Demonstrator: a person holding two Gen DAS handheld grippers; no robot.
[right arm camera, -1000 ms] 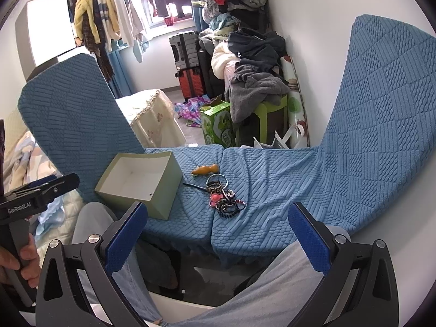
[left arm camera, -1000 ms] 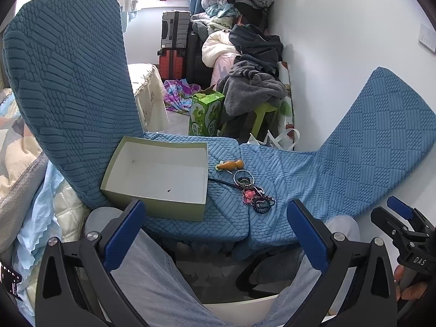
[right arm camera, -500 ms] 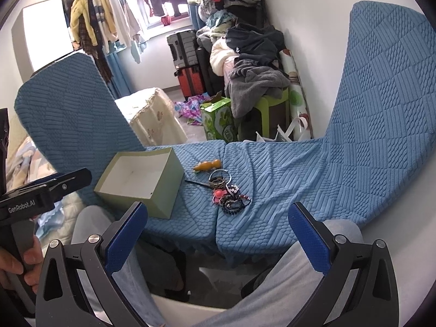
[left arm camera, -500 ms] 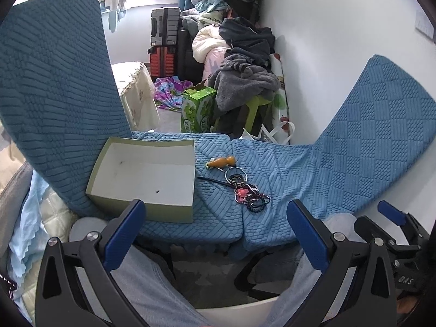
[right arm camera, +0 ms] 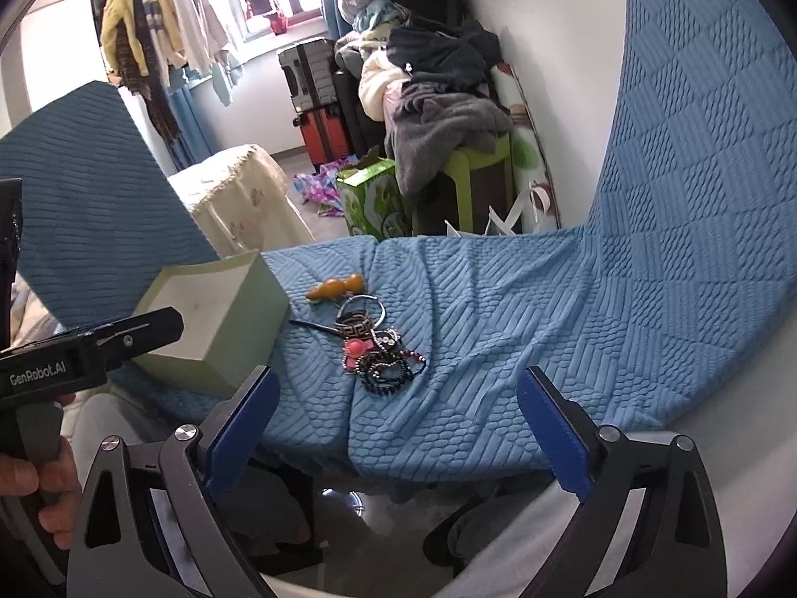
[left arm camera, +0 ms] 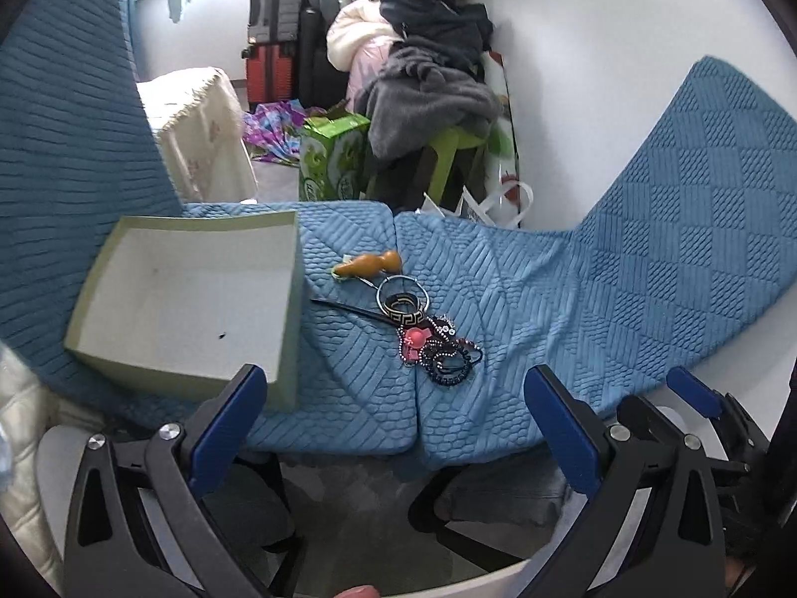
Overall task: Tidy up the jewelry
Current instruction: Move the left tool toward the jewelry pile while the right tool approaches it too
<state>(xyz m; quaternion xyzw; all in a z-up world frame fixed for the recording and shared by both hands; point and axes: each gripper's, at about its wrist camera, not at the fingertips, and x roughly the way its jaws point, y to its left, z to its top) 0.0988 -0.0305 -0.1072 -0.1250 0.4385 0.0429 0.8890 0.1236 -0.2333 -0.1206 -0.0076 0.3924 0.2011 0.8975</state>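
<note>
Both grippers are above the near edge of the blue cushion cover (left arm camera: 573,299), not yet at the jewelry. The right gripper (right arm camera: 393,428) has just been closing a little, but its jaws are still wide apart with nothing between them; the left gripper (left arm camera: 393,428) is also wide apart and empty. The jewelry pile (left arm camera: 428,344) lies at the frame centre, just right of the empty green box (left arm camera: 189,299). The beaded bracelets (right arm camera: 388,369) look tangled, so one grasp could drag several pieces or drop them off the cover
</note>
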